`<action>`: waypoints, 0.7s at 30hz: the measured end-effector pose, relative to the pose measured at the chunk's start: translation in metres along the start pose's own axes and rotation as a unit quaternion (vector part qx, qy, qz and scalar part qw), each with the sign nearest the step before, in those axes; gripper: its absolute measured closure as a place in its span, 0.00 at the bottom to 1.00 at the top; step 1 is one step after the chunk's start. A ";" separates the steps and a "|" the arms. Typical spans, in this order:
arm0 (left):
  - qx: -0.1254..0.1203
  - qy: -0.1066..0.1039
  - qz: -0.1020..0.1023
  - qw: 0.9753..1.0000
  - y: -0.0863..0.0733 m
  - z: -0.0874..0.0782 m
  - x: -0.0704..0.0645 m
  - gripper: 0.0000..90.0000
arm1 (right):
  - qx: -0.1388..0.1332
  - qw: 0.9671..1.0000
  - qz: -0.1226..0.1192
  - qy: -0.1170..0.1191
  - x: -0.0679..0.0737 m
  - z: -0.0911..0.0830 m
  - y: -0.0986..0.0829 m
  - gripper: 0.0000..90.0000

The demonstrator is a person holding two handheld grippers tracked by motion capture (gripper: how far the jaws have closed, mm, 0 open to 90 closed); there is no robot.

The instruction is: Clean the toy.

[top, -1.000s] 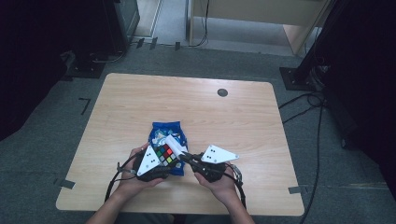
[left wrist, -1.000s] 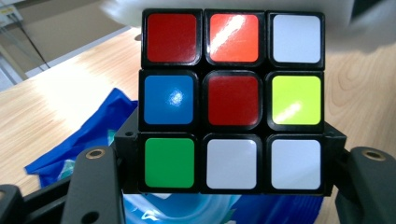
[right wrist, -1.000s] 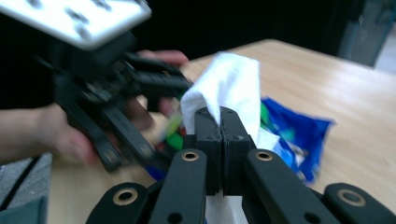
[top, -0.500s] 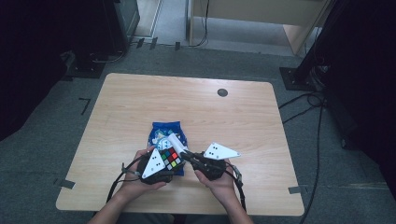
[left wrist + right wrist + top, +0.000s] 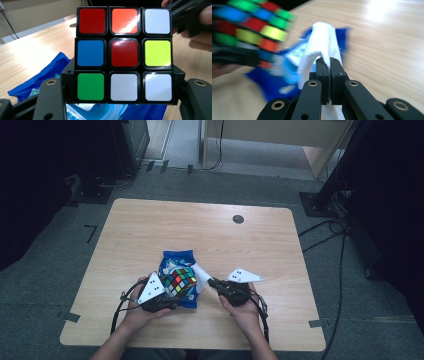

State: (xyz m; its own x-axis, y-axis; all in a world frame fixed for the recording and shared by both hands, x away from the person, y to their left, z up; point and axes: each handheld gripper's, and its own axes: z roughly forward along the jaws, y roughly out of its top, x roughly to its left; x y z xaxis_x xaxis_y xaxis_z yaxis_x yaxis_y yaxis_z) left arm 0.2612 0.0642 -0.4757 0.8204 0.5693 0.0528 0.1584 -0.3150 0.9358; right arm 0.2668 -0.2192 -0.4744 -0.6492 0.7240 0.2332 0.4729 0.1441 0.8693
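Left tongs [image 5: 172, 292] w/ cube [image 5: 180, 280] shifted slightly right, over blue packet [image 5: 176, 259].

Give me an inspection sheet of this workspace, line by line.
Surface: light wooden table, round dark grommet near the far edge.
Job's things: scrambled colour-tiled puzzle cube; white wipe; blue plastic wipe packet lying flat.
Clutter: nothing seen.
Grippers: left gripper shut on the cube; right gripper shut on the wipe.
Cables: black cable trailing from the left gripper.
Surroundings: grey floor, black stands, floor cables.
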 end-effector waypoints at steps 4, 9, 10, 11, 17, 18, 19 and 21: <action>-0.005 0.000 -0.011 1.000 0.000 -0.001 0.002 0.38 | 0.002 0.998 0.037 -0.045 -0.014 -0.006 -0.003 0.97; -0.008 0.004 -0.022 1.000 0.001 -0.001 0.004 0.38 | -0.027 0.997 0.046 -0.054 -0.011 -0.011 0.002 0.75; -0.009 0.006 -0.024 1.000 0.001 -0.001 0.004 0.38 | -0.033 0.997 0.049 -0.054 -0.009 -0.012 0.003 0.70; -0.010 0.008 -0.025 1.000 0.001 -0.001 0.004 0.38 | -0.038 0.996 0.055 -0.055 -0.007 -0.013 0.005 0.66; -0.007 0.007 -0.026 1.000 0.000 0.001 0.002 0.38 | -0.072 0.995 0.075 -0.009 0.015 -0.014 0.016 0.53; -0.006 0.006 -0.026 1.000 0.000 0.001 0.002 0.38 | -0.074 0.993 0.087 0.008 0.020 -0.014 0.019 0.51; -0.006 0.006 -0.025 1.000 0.000 0.002 0.001 0.38 | -0.075 0.993 0.093 0.020 0.023 -0.013 0.020 0.49; -0.005 0.007 -0.022 1.000 0.000 0.003 -0.001 0.38 | -0.068 0.990 0.114 0.042 0.030 -0.009 0.021 0.43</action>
State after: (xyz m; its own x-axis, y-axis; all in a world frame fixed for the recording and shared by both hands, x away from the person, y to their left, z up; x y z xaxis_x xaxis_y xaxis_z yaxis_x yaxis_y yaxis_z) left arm 0.2622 0.0618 -0.4764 0.8051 0.5929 0.0172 0.1882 -0.2829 0.9405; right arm 0.2520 -0.2005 -0.4449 -0.5852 0.6680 0.4597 0.5314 -0.1124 0.8397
